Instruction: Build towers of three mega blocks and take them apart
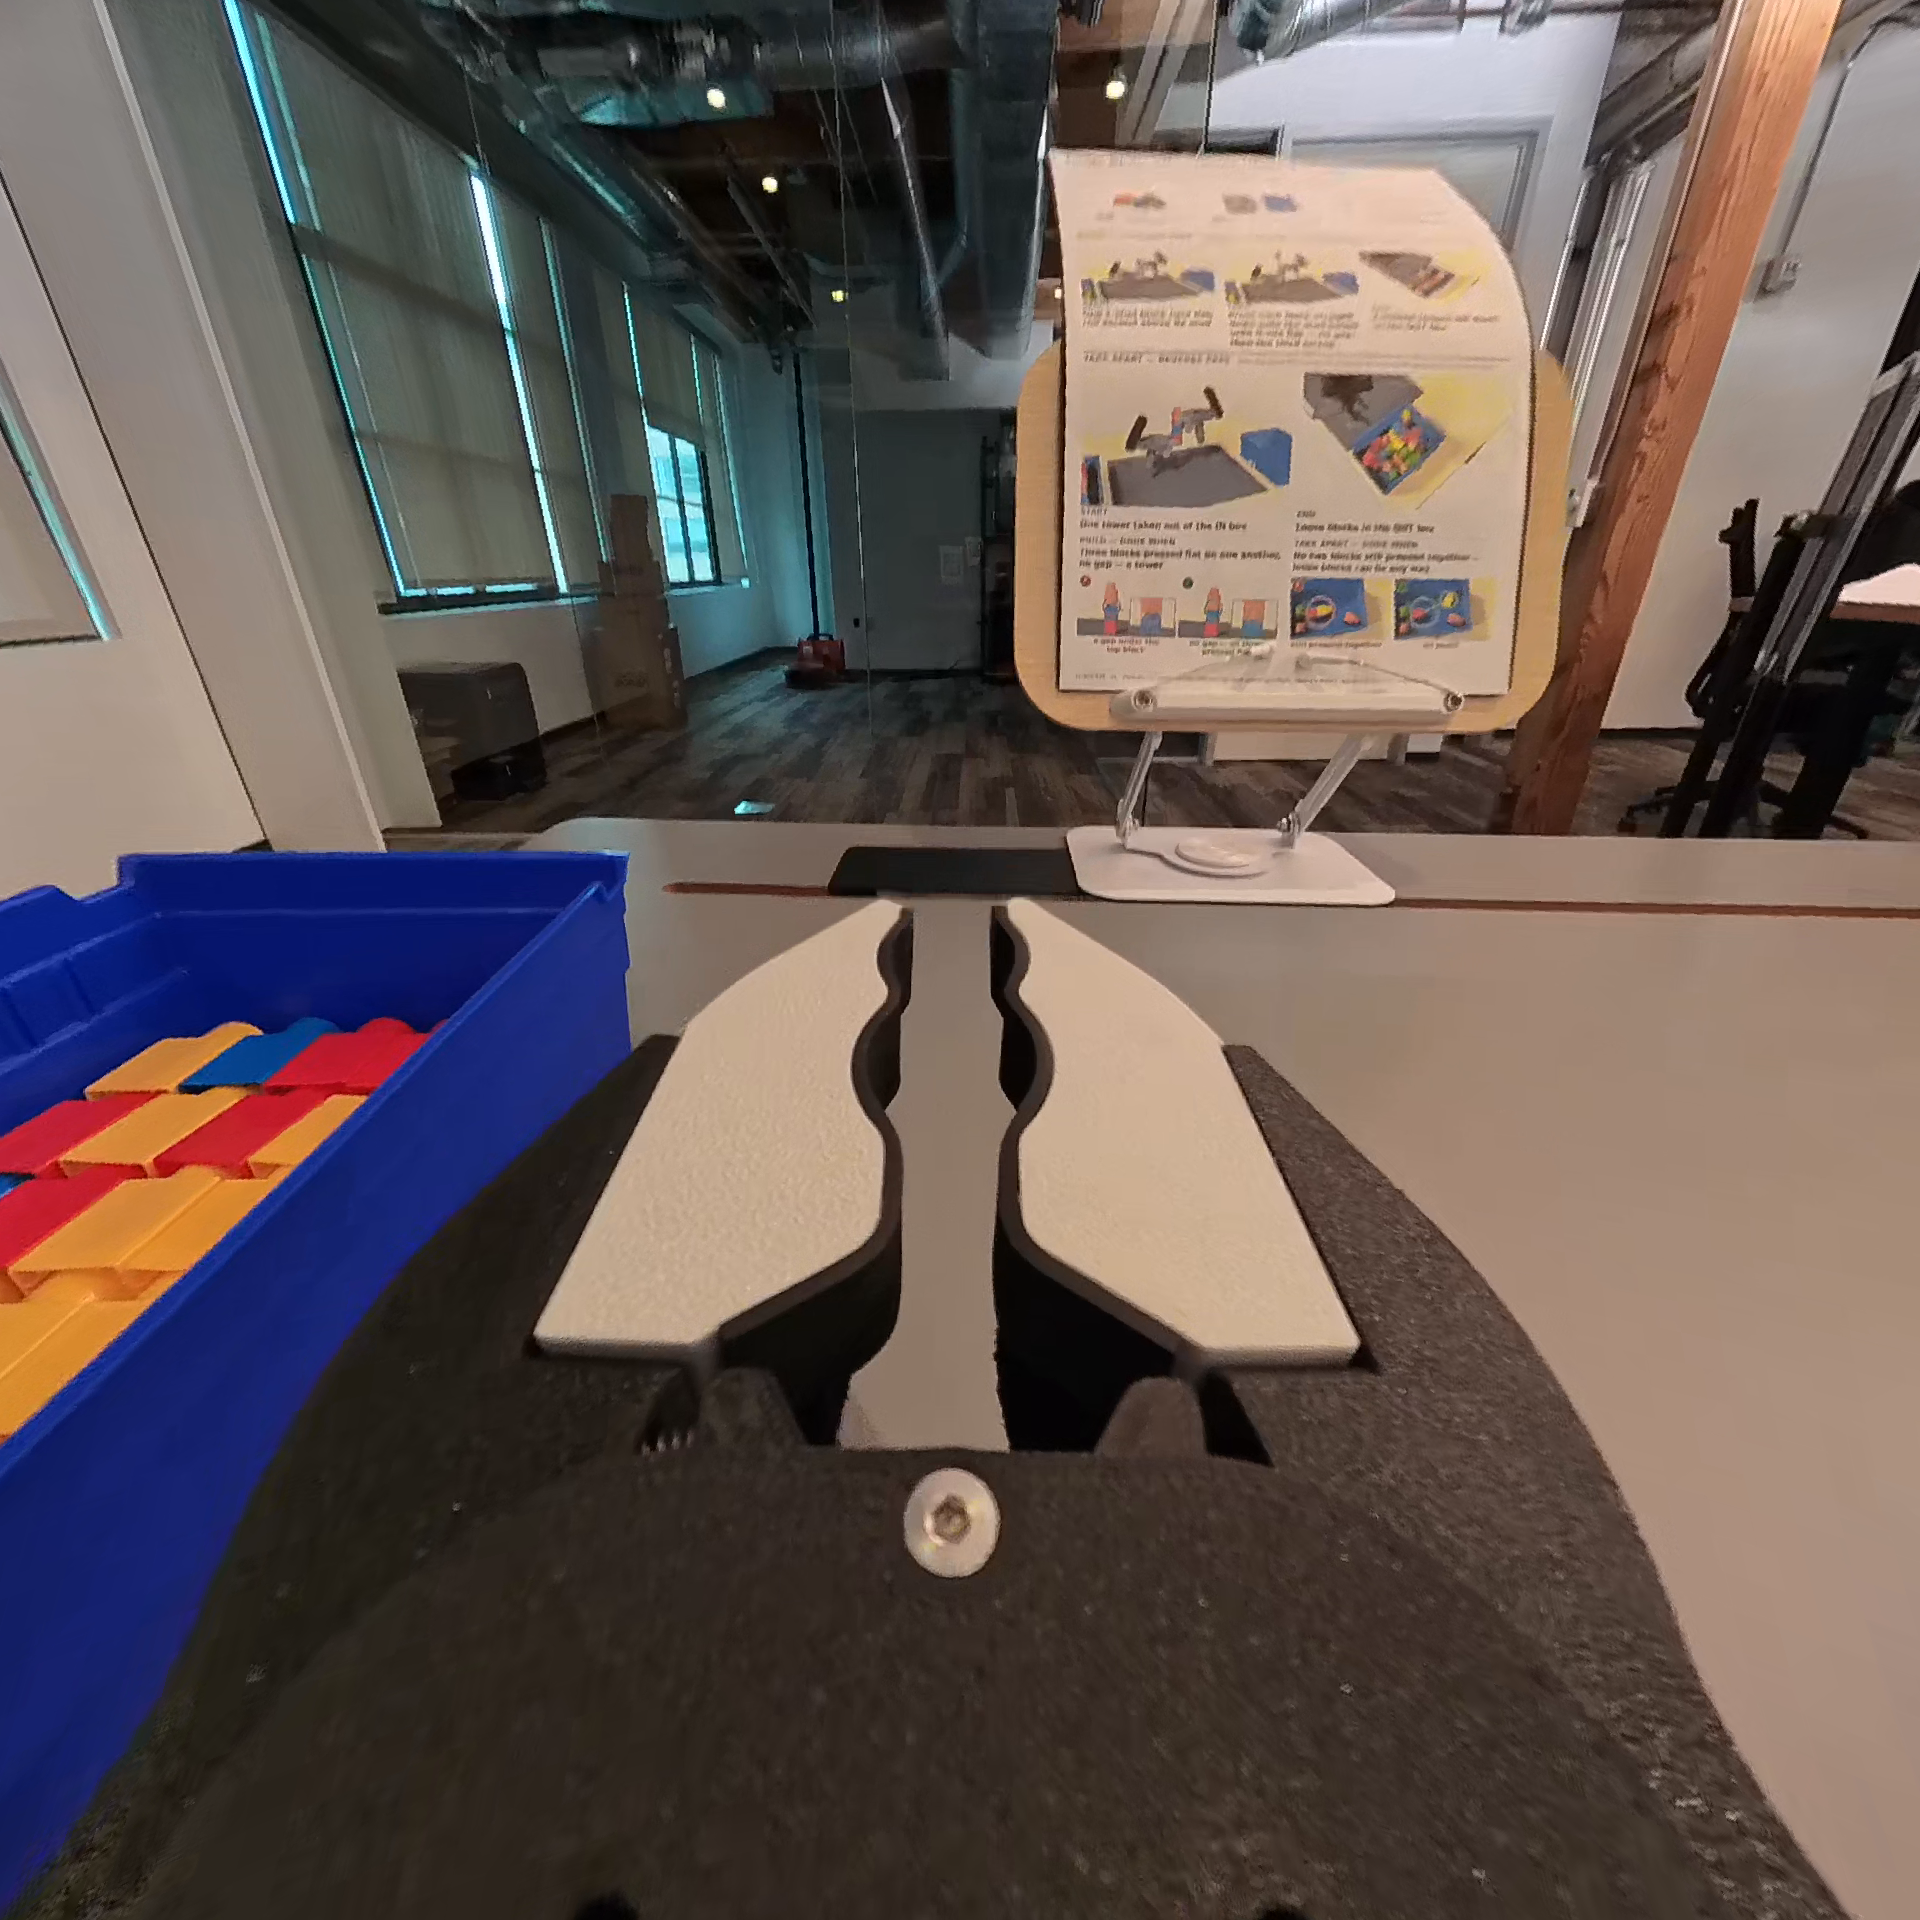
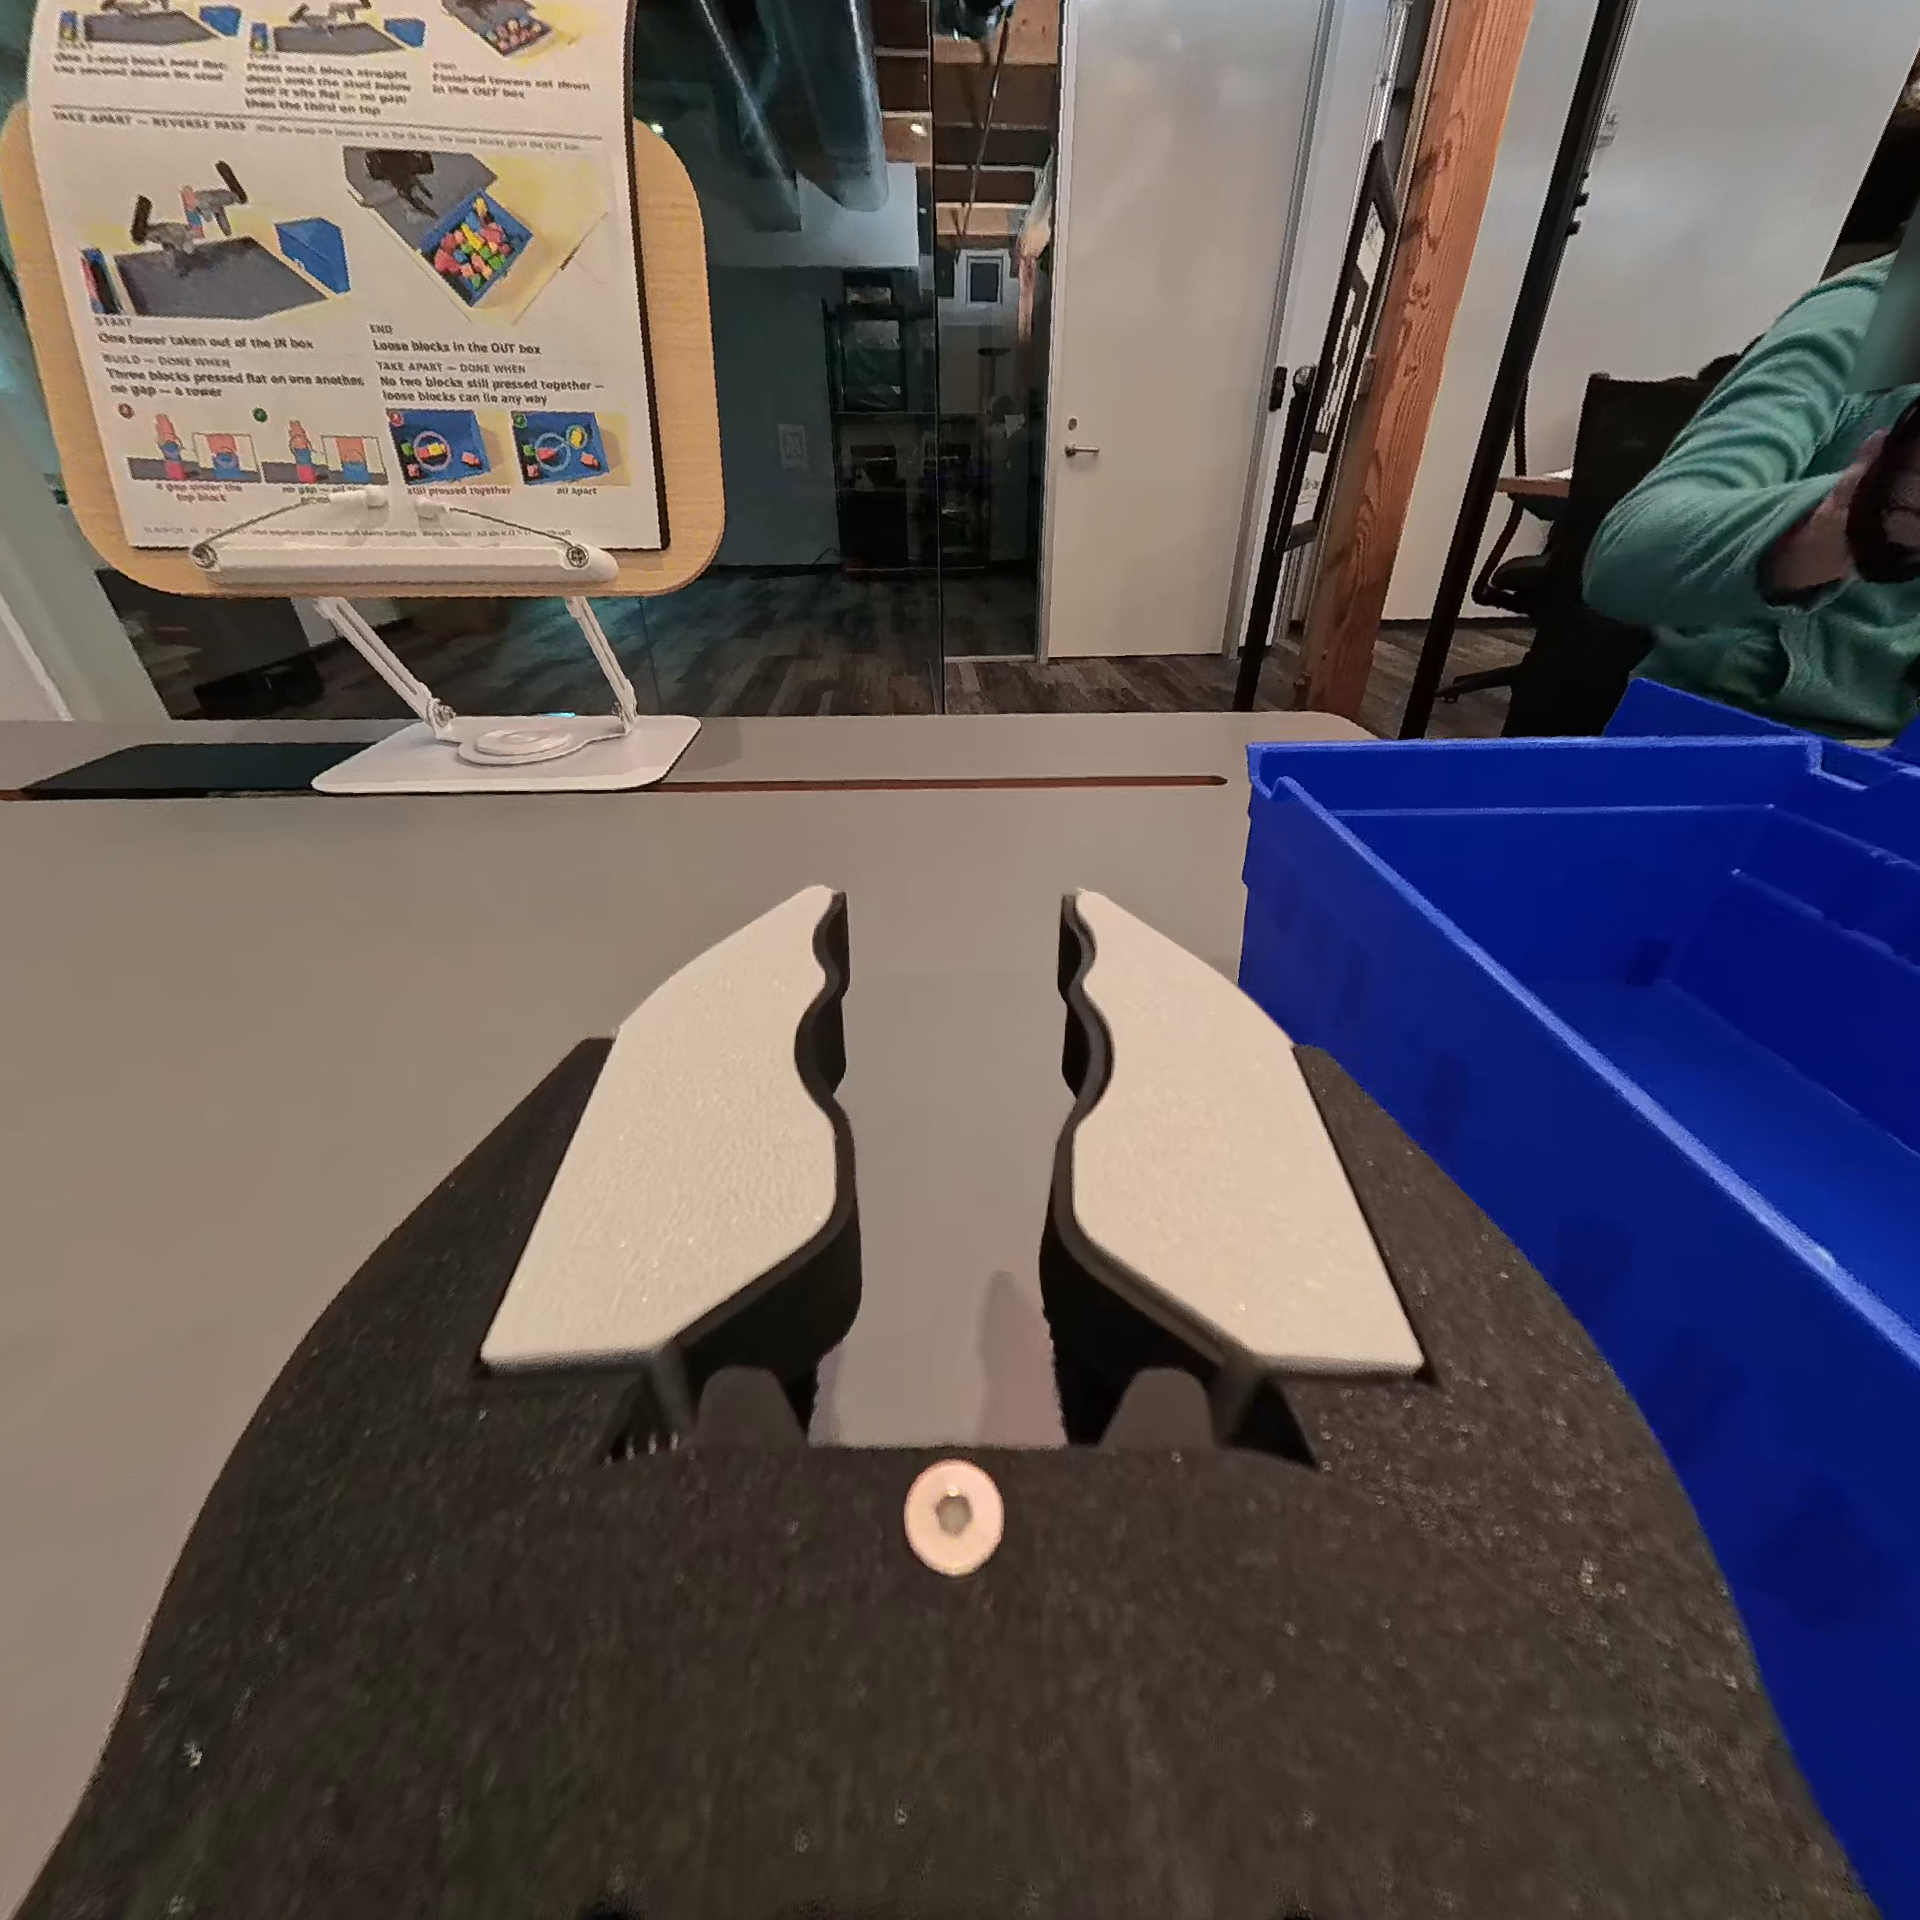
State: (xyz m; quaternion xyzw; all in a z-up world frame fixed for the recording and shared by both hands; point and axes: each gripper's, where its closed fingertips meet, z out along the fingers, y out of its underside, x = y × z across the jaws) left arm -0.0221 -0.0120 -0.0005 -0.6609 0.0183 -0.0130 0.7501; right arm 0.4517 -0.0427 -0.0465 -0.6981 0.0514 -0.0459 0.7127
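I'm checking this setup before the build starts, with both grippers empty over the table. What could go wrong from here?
1. The blocks lie packed tightly in the left blue bin; the narrowly open left gripper may struggle to grasp one alone, or clip the bin wall.
2. The right gripper sits close beside the empty right blue bin; a sideways swing could bump it.
3. The instruction stand sits ahead on the table; a long reach could knock it.

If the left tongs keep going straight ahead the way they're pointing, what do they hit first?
The left tongs point across bare grey table. The first thing in line looks like the black strip at the table's far seam, left of the white stand base. The blue bin sits off to the left. Depth is unclear.
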